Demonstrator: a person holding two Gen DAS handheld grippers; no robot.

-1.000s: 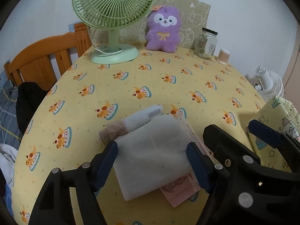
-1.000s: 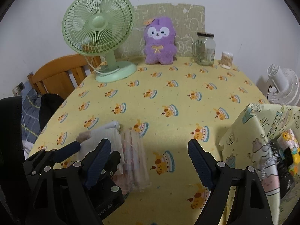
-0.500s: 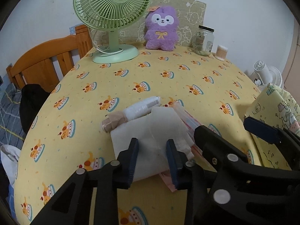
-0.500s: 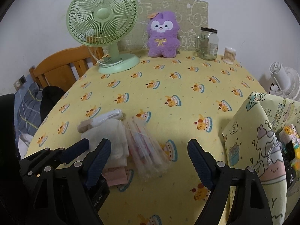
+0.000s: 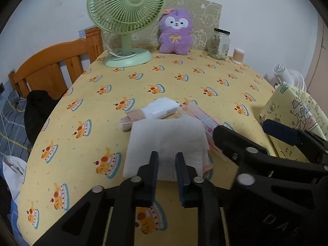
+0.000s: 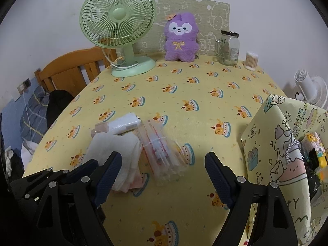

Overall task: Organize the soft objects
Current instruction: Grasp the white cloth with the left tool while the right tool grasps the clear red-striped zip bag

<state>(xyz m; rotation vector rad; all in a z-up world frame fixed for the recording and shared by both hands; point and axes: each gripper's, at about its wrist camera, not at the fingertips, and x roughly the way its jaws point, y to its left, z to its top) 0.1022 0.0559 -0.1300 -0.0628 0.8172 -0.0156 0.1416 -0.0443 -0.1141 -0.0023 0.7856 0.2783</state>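
Observation:
A flat white cloth (image 5: pixel 166 135) lies near the front of the yellow tablecloth (image 5: pixel 184 78), on top of a pink cloth (image 6: pixel 135 182). My left gripper (image 5: pixel 167 162) has the white cloth's near edge between its narrow jaws, which are opening; the cloth looks flat and unpinched. A rolled white and beige bundle (image 5: pixel 155 110) lies just behind the cloth. A clear plastic packet (image 6: pixel 162 147) with pink contents lies to the right of it. My right gripper (image 6: pixel 163 164) hangs open above the table, its left finger beside the cloth pile and the packet just ahead of its gap.
At the back stand a green fan (image 5: pixel 127 20), a purple plush toy (image 5: pixel 175 32), a glass jar (image 5: pixel 219 43) and a cotton-swab tub (image 5: pixel 237 55). A patterned yellow bag (image 6: pixel 287 143) stands at the table's right edge. A wooden bed frame (image 5: pixel 51 69) is on the left.
My left gripper's jaws went from wide around the white cloth to narrow at its near edge, and it drew back toward the table's front. The right gripper stayed open.

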